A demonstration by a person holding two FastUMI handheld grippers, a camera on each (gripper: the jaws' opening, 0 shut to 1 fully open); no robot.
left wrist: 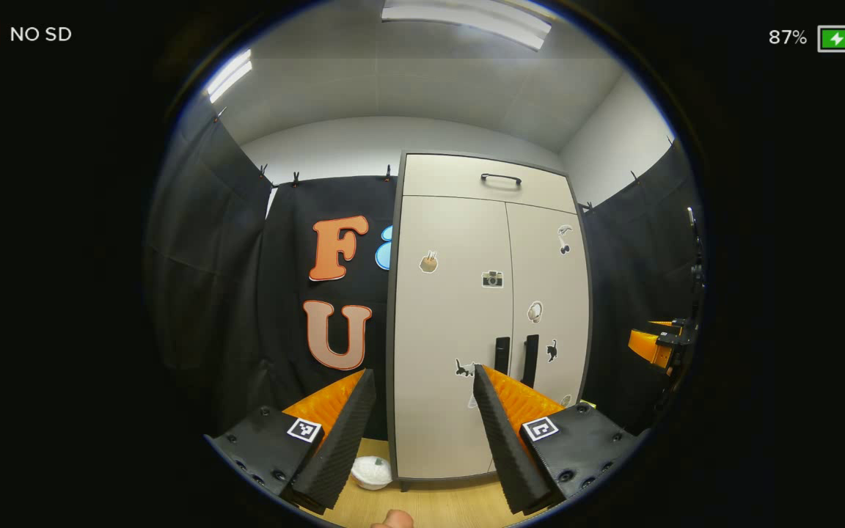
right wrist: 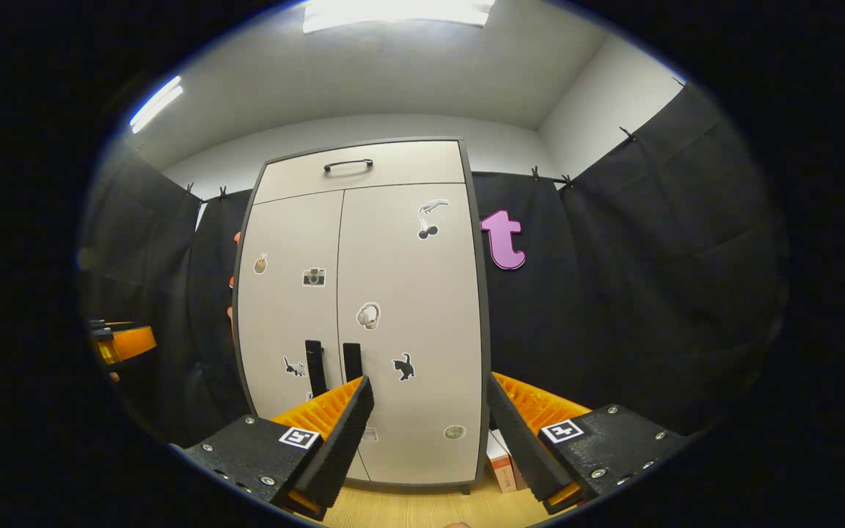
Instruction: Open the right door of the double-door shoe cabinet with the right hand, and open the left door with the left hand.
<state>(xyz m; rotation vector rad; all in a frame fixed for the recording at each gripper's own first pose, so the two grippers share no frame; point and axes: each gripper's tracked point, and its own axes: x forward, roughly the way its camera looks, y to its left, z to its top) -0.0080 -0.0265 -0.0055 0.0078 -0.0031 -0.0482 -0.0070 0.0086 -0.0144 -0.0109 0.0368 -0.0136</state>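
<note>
shoe cabinet upright on wooden floor, ahead of both grippers | left door and right door closed, handles untouched | left gripper spread, holding nothing | right gripper spread, holding nothing

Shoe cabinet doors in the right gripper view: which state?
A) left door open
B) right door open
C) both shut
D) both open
C: the left door and the right door lie flush, with both handles side by side at the centre seam.
</note>
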